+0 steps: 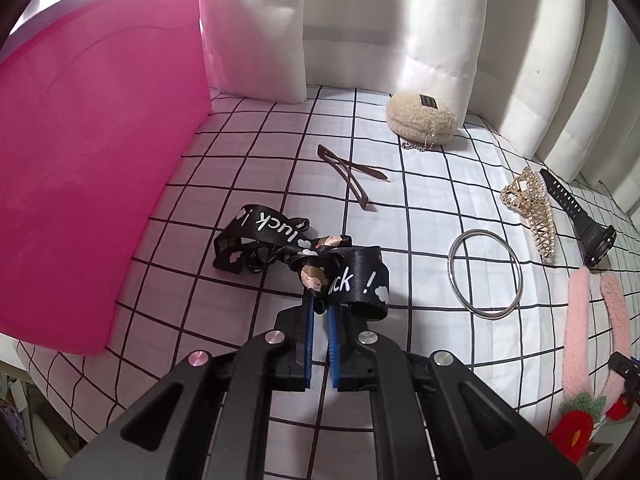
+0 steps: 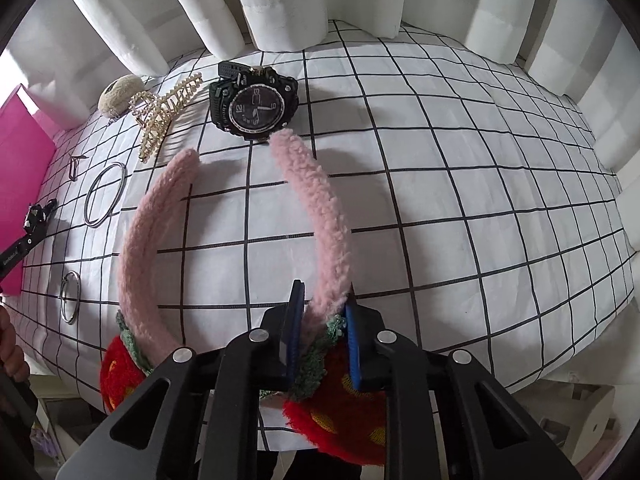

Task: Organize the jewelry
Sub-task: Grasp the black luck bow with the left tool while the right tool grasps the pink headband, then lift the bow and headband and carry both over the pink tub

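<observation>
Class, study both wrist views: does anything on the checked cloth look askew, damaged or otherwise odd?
Nothing looks damaged. The black lanyard lies crumpled, one end in the left gripper. The watch rests tilted on its side. The pink headband is pinched in the right gripper.

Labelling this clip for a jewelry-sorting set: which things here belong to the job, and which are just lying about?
Job:
black lanyard, in left hand-held gripper
pink headband, in right hand-held gripper
silver bangle
gold hair claw
black watch
brown hair clips
pink box

Lying about:
fuzzy pouch
curtain

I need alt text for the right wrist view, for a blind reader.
The right gripper has its jaws closed on a pink fuzzy headband with red strawberry decorations, lying on a grid-patterned cloth. Beyond it lie a black watch, a gold hair claw and a silver bangle.
</observation>
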The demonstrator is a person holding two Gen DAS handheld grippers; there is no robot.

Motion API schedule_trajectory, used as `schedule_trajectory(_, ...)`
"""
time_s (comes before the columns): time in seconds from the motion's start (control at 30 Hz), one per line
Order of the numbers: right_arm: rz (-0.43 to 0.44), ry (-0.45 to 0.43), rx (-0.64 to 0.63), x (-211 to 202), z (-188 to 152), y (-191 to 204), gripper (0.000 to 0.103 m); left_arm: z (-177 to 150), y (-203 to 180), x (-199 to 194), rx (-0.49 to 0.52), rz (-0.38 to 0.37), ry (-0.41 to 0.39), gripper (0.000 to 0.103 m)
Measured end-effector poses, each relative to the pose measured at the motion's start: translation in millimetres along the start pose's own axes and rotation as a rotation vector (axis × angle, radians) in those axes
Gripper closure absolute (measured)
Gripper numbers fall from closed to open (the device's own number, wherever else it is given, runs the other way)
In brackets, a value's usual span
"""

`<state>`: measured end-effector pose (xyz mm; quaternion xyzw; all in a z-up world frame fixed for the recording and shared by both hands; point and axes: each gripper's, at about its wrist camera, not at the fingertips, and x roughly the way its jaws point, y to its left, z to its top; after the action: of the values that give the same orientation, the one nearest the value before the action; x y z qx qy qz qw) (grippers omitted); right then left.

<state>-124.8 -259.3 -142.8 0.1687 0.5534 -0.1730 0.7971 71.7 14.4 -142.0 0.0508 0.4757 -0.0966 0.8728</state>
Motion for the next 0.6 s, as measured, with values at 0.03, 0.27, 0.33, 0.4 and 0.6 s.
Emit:
schedule_trajectory(0.03, 0.002, -0.007, -0.01, -2.8, 1.2, 2.2, 0.085, 1.4, 0.5, -4.0, -0.001, -0.005, -0.005, 0.097)
schedule_trajectory(0.27, 0.018, -0.067, -0.043, -25.4, 17.5, 11.2, 0.088, 14.3, -1.3, -36.1, 0.003, -0.024, -0.047, 0.097)
schedule_trajectory(0.33, 0.019, -0.089, -0.052, -33.5, 22.3, 13.1, 0.088, 17.2, -3.2, -46.1, 0.004, -0.029, -0.062, 0.097)
schedule_trajectory(0.4, 0.017, -0.113, -0.063, -42.6, 27.7, 14.9, 0.088, 20.8, -5.5, -55.2, 0.008, -0.034, -0.08, 0.097)
schedule_trajectory(0.6, 0.009, -0.188, -0.101, -70.8, 45.6, 21.8, 0.088, 30.4, -10.2, -74.7, 0.009, -0.051, -0.117, 0.097)
